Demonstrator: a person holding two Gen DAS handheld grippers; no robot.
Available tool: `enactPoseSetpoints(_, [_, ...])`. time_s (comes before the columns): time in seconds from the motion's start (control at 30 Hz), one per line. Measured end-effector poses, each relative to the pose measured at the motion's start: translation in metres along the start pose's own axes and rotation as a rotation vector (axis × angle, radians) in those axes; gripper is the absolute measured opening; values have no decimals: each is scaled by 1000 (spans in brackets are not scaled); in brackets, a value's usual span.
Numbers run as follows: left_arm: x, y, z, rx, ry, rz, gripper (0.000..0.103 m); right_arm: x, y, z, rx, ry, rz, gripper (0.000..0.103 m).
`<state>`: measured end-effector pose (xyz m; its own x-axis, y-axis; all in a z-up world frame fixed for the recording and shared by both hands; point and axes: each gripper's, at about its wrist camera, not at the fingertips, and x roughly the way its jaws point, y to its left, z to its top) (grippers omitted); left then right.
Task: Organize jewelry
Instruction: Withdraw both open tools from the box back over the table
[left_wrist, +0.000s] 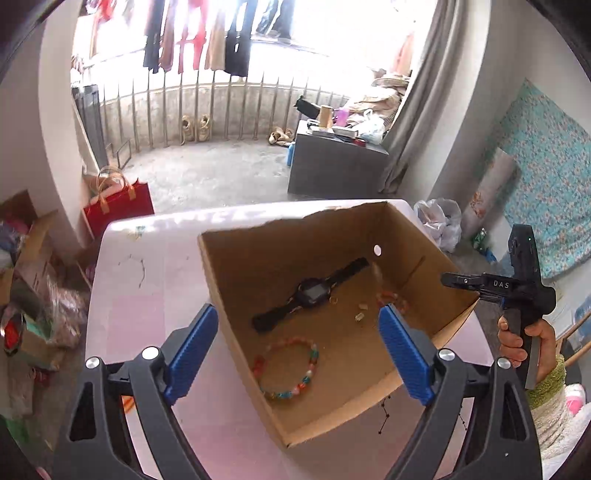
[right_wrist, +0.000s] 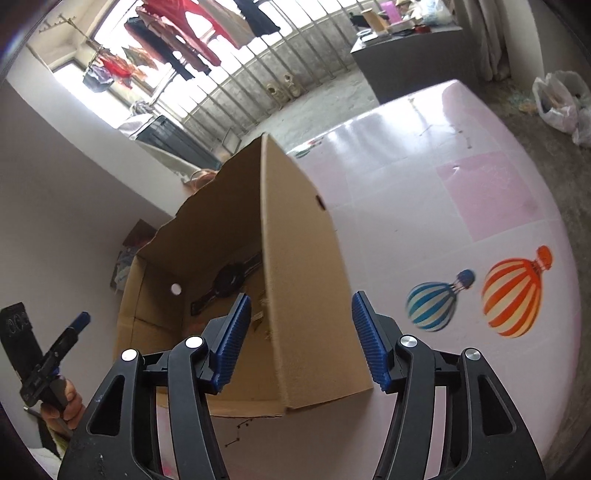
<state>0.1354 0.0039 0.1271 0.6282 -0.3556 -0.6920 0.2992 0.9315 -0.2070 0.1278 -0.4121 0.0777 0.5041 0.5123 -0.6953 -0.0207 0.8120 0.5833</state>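
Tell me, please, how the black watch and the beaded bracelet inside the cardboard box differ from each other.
The watch is black all over; the bracelet is strung from orange, pink, blue and green beads. The watch lies stretched out straight, its strap open, while the bracelet forms a closed ring. The watch sits deeper in the cardboard box; the bracelet lies nearer its low front edge. Both lie flat on the box floor, untouched by either gripper.

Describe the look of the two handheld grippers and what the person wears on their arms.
Both grippers, left gripper and right gripper, have black plastic frames with cut-out arms, silver round pivot bolts and ribbed blue finger pads. The right one's black pistol-style handle bears white letters "DAS". A fuzzy green-and-cream sleeve cuff covers the right wrist.
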Motion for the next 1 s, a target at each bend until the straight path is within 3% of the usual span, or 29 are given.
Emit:
enactPoseSetpoints(0.13, [8, 43, -29, -191, 41, -97, 87, 2, 35, -16, -123, 24, -131, 57])
enactPoseSetpoints(0.23, [35, 56, -33, -299, 61, -188, 88, 2, 47, -32, -117, 68, -73, 57])
enactPoseSetpoints(0.3, [42, 66, -36, -335, 51, -188, 88, 0, 54, -43, -120, 61, -93, 58])
enactPoseSetpoints(0.5, [47, 76, -33, -392, 33, -253, 88, -7, 57, -56, -70, 29, -124, 58])
enactPoseSetpoints(0.73, [27, 63, -52, -380, 45, -210, 88, -19, 58, -72, -62, 31, -154, 58])
enactPoseSetpoints(1.0, [-1, 42, -92, -347, 28, -189, 88, -39, 52, -94, -26, 23, -130, 58])
